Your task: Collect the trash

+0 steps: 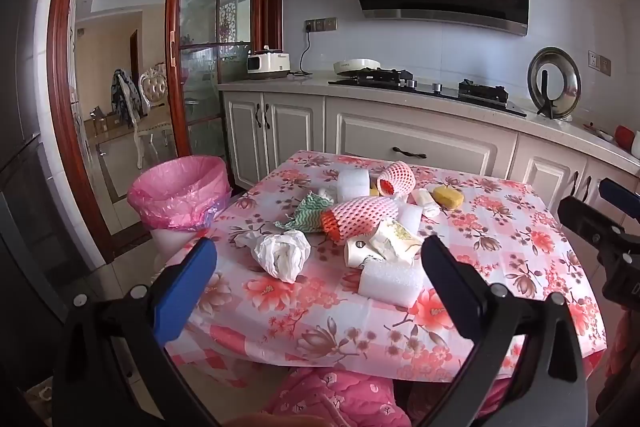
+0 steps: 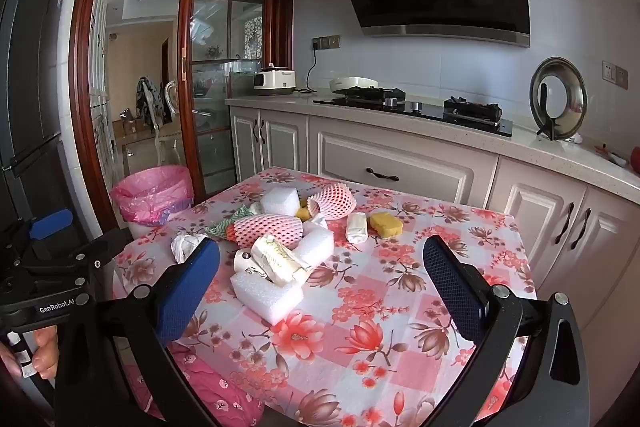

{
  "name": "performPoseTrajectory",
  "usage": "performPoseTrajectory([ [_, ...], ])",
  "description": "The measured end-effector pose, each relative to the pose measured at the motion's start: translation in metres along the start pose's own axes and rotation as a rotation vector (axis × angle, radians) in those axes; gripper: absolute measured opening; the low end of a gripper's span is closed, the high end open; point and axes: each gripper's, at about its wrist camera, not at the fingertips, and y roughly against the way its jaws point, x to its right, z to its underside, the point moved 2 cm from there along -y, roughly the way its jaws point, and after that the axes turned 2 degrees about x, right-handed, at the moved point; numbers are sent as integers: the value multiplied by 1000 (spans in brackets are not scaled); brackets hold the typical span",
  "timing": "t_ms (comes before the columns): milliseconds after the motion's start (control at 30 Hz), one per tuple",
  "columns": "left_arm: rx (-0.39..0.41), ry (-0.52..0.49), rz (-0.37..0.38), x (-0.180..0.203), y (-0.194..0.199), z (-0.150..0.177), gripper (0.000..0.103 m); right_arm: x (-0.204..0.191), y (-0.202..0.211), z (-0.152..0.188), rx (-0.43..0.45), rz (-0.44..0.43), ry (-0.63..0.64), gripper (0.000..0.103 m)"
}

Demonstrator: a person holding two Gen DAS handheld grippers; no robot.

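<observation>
Tabletop (image 1: 500, 259) covered by floral cloth; trash piled at centre. Pink-lined bin (image 1: 180, 193) stood on floor, just beside tabletop's left edge. Left claw (image 1: 318, 269) and right claw (image 2: 320, 269) held released, nothing grasped, both short of pile. Foam block (image 2: 266, 293) judged light, compressible: long sides to be pinched. Foam fruit net (image 1: 360, 217) judged soft, springy: mid-body grip advised. Crumpled tissue (image 1: 284, 255) judged featherlight, easily crushed. Hand (image 2: 44, 351) on left handle shown only in right view; tissue partly hidden there.
</observation>
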Motion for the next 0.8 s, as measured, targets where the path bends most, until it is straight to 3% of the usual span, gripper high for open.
performPoseTrajectory([
  [800,2,-3,-1,0,0,0,99,0,-2,2,6,-6,-10,96],
])
